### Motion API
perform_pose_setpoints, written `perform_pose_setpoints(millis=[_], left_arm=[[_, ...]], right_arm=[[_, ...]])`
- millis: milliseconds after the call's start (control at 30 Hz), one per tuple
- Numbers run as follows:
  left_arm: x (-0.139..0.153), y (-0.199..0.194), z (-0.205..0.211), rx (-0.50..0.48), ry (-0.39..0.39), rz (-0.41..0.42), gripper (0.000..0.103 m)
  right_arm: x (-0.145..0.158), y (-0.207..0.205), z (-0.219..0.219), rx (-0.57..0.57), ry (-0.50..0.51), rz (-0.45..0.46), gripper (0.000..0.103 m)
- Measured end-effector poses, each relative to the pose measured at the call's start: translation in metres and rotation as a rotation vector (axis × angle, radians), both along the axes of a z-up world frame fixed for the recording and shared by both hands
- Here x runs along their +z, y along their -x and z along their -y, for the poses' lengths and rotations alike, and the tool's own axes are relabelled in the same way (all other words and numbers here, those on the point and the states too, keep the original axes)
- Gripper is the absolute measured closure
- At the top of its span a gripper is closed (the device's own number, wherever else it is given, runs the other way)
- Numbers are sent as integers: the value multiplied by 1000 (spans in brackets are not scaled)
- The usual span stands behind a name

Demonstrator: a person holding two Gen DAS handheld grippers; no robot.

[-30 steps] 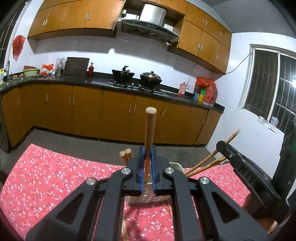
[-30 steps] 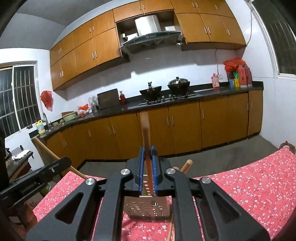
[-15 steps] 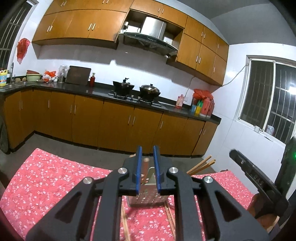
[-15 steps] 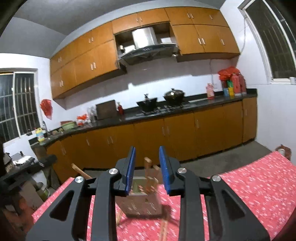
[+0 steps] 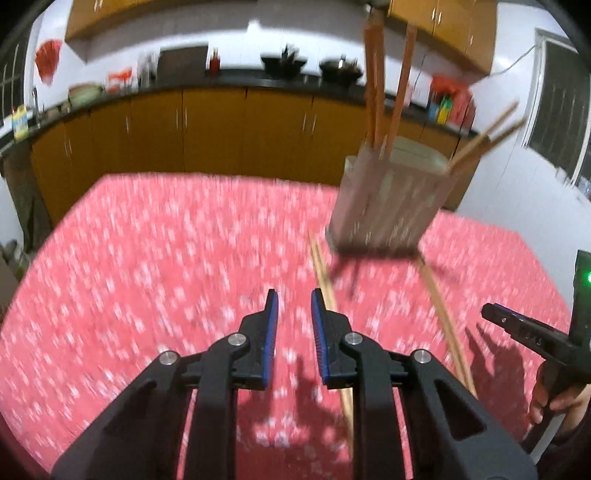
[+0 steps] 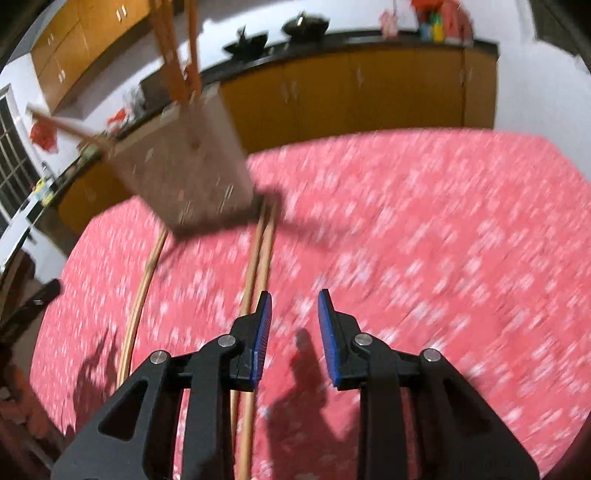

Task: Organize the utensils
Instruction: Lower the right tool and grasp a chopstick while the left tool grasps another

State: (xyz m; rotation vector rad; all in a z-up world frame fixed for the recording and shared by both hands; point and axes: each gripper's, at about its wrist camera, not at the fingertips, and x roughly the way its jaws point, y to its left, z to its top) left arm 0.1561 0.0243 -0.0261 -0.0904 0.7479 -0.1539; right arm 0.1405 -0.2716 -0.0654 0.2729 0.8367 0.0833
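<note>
My left tool and right tool both gape empty — the left's jaws have just been opening. Loose chopsticks lie on the tabletop, long axes running near-to-far toward the holder — more stand upright inside it.

One utensil holder, three loose chopsticks on tablecloth, two pots

red floral tablecloth, wooden cabinets, woks

Orange-brown base cabinets run under a black countertop; white walls, a barred window, wall cabinets overhead.
</note>
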Motion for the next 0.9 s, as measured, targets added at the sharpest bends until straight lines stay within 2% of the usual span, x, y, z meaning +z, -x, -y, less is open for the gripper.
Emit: perform_pose_setpoints(millis=[100,267,367,400,433,700,900], left_arm=[[-22,2,1,-10,17,-54,83],[-35,4,8,-27,29,-91,83],[-39,4,11,-40,41,-106,83],[-41,4,12,-44,45,-110,83],[-42,5,13,-51,53,-118,83],[-51,7,23,-96,76,-151,84],[-58,6,32,-120,54,-169,87]], right_arm=[[-15,1,-19,48,8,-32,76],[-25,2,-28,72,42,-47,78],[-28,4,-32,81,84,-42,86],[-27,4,-32,82,104,-40,94],[-28,3,-34,75,135,-40,96],[-30,-4,-4,-47,139,-45,96],[-32,-1,-5,-41,165,-34,96]])
